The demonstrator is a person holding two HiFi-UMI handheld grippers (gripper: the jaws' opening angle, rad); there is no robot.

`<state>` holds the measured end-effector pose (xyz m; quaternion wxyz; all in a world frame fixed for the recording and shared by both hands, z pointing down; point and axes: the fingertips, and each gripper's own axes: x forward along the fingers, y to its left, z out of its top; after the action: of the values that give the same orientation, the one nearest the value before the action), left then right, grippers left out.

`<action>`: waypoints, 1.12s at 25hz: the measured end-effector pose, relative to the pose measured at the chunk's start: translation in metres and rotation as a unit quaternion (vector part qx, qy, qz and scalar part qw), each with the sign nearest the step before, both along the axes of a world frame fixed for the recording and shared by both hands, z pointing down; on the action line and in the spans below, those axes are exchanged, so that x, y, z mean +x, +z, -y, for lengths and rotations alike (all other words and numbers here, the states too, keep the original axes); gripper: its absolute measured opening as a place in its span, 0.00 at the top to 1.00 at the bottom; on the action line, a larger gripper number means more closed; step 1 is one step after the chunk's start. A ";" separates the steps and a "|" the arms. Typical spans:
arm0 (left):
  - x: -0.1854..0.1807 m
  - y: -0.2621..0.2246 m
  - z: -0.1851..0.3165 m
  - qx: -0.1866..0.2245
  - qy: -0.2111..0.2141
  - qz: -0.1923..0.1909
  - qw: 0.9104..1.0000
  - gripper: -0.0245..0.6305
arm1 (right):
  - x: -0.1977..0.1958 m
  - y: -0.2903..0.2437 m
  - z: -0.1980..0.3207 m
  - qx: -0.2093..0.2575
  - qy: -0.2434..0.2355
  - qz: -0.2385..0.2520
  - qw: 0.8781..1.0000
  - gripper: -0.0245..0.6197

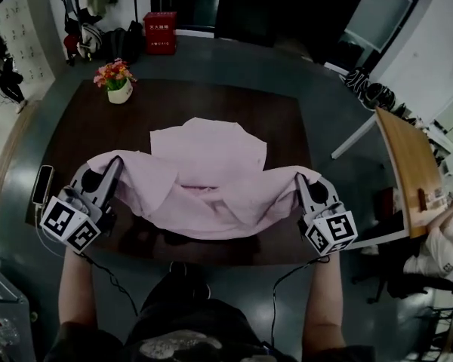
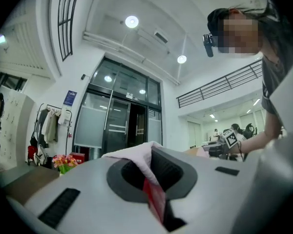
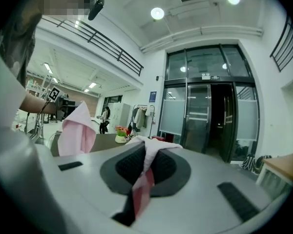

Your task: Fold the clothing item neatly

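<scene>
A pale pink garment [image 1: 208, 179] hangs stretched between my two grippers over the near half of a dark brown table [image 1: 166, 104]; its far part lies on the tabletop and its middle sags. My left gripper [image 1: 115, 163] is shut on the garment's left corner, with cloth [image 2: 136, 156] pinched between its jaws. My right gripper [image 1: 300, 178] is shut on the right corner, and a fold of cloth [image 3: 149, 152] runs down between its jaws. Both grippers are raised and tilted upward. In the right gripper view the lifted left corner [image 3: 77, 133] stands up like a peak.
A white pot of flowers [image 1: 117, 81] stands at the table's far left. A dark phone-like object [image 1: 42, 184] lies at the table's left edge. A wooden desk [image 1: 408, 168] with a seated person [image 1: 438, 243] is at the right. A red box [image 1: 159, 32] is on the floor beyond.
</scene>
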<state>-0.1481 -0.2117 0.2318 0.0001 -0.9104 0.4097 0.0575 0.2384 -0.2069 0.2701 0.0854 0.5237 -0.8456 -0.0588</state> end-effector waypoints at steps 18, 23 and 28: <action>-0.038 0.135 0.367 -0.150 -0.068 0.061 0.984 0.94 | 0.138 0.098 0.305 -0.177 0.187 0.231 0.938 0.96; -0.050 0.220 0.422 -0.251 -0.090 0.107 0.958 0.94 | 0.158 0.164 0.350 -0.225 0.235 0.222 0.919 0.96; -0.046 0.271 0.440 -0.312 -0.074 0.160 0.934 0.94 | 0.151 0.220 0.372 -0.297 0.256 0.155 0.907 0.96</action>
<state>-0.1938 -0.6517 0.5033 -0.2142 -0.8288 0.4678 -0.2199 0.3891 -0.5791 0.4905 0.1164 0.6749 -0.6637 0.3008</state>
